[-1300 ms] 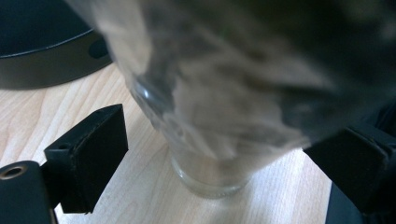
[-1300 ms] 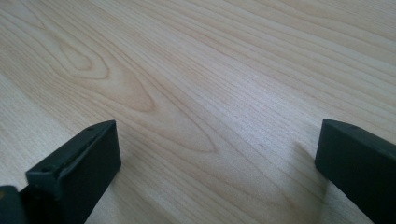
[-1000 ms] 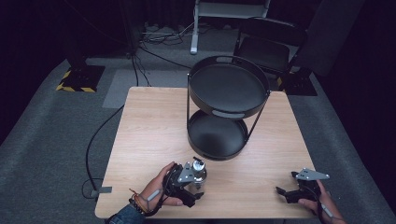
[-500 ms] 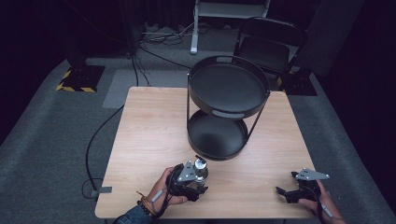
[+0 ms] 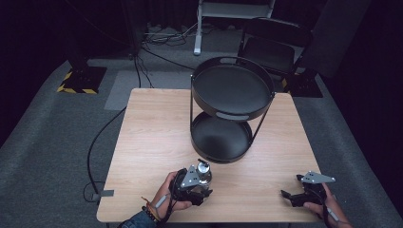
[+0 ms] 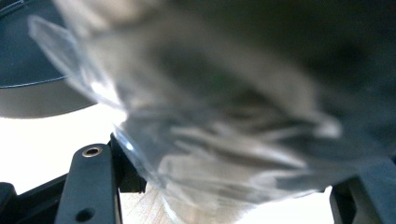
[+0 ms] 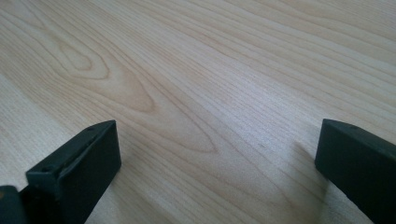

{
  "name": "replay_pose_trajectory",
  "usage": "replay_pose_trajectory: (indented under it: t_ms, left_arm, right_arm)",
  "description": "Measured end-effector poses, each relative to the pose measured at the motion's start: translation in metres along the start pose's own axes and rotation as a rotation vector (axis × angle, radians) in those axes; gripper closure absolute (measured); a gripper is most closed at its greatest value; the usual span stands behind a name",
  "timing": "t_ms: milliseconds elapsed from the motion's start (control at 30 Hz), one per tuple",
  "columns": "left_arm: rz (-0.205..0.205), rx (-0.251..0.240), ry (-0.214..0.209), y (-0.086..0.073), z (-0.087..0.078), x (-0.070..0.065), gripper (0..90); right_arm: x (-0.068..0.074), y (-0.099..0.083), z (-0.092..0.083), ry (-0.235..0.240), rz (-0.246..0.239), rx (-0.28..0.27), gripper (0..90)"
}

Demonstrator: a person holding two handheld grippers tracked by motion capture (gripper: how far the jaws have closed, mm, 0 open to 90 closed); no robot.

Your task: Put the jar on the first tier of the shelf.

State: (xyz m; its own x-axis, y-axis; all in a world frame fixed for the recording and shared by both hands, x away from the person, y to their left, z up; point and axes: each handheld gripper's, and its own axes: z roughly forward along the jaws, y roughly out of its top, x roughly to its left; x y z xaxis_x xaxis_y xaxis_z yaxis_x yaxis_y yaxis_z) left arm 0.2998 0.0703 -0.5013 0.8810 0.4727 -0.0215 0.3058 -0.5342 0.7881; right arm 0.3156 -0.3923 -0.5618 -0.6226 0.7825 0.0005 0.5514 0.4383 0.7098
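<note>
A clear ribbed glass (image 5: 205, 169) stands near the table's front edge, just in front of a black two-tier round tray stand (image 5: 233, 62). My left gripper (image 5: 199, 179) is shut on the glass; in the left gripper view the glass (image 6: 224, 121) is blurred and very close, with a black jaw on either side. My right gripper (image 5: 289, 194) rests at the front right corner of the wooden table (image 5: 152, 128), pointing left. Its jaws stand wide open over bare wood, with nothing in my right gripper (image 7: 215, 163).
The stand's lower tray (image 5: 221, 137) sits on the table's middle right, and its rim (image 6: 32, 93) shows beyond the glass. Behind the table are a black chair (image 5: 275, 45) and a white stand leg (image 5: 197, 28). A cable (image 5: 92, 147) trails on the floor at the left.
The left hand has shifted slightly at the front edge while holding the glass. The right gripper has stayed put.
</note>
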Motion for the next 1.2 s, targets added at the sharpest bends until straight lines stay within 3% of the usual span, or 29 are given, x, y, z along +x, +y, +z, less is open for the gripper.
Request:
replay_pose_trajectory:
  t_ms: [400,1200]
  left_arm:
    - [-0.004,-0.017,0.010,0.008,-0.003,0.002,34.7]
    - [-0.007,-0.097,0.041,0.055,0.003,0.021,34.7]
  right_arm:
    - [0.000,0.000,0.000,0.000,0.000,0.000,0.0]
    - [0.000,0.000,0.000,0.000,0.000,0.000,0.0]
